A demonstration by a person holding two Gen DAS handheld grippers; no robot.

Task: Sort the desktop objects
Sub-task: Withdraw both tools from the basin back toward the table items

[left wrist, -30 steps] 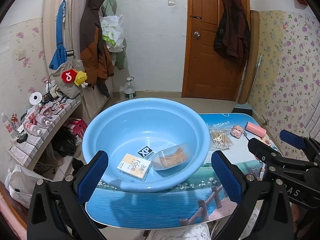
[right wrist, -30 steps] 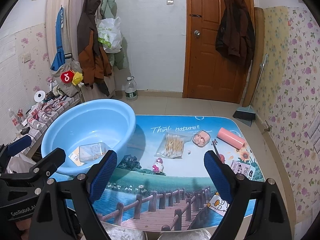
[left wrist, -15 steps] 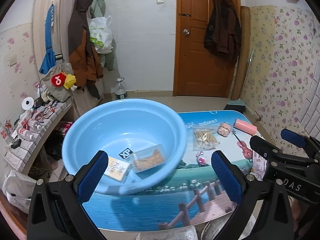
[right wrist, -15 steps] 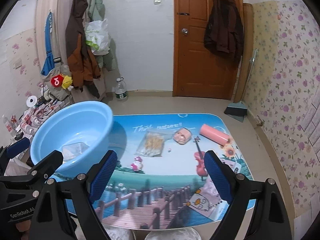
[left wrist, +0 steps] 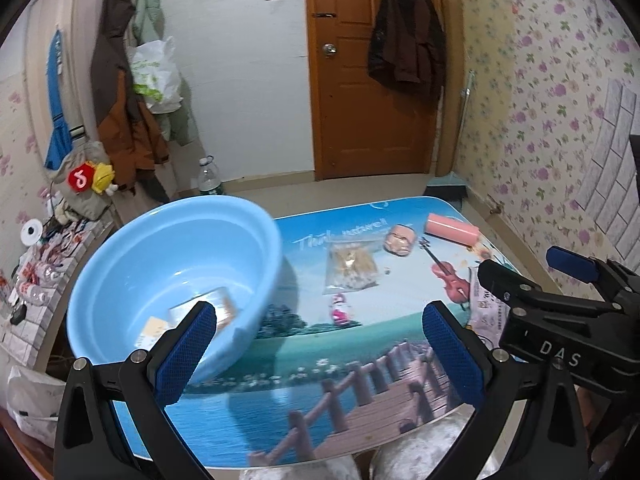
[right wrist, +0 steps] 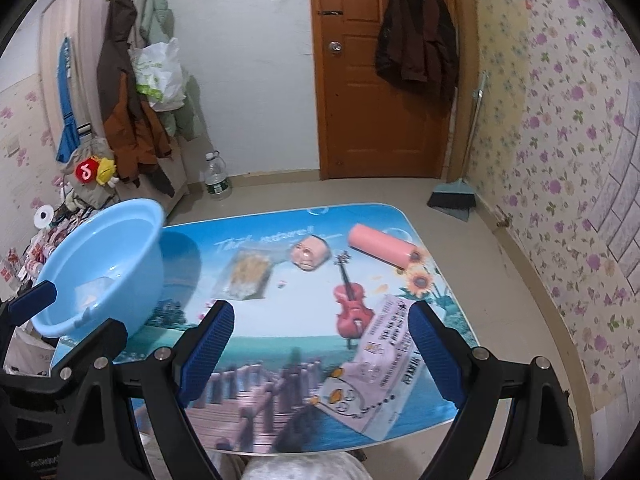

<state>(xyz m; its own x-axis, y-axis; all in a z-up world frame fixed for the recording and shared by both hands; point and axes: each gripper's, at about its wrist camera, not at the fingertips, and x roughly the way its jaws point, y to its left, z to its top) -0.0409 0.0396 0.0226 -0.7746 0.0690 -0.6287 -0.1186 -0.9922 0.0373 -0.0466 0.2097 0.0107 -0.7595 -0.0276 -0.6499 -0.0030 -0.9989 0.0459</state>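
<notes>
Glossy blue plastic basin [left wrist: 168, 248]; smooth printed tabletop [left wrist: 360, 360]; wooden door [left wrist: 360, 80].

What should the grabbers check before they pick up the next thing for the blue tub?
1. Left gripper open and holding nothing: ok.
2. Right gripper open and holding nothing: ok.
3. Blue basin has room: ok, only a couple of items lie in it.
4. Bag of swabs lies flat with nothing on it: ok.
5. Pink roll might roll off the table: cannot tell.
6. White packet free of the right gripper's fingers: cannot tell, one finger overlaps it in view.
</notes>
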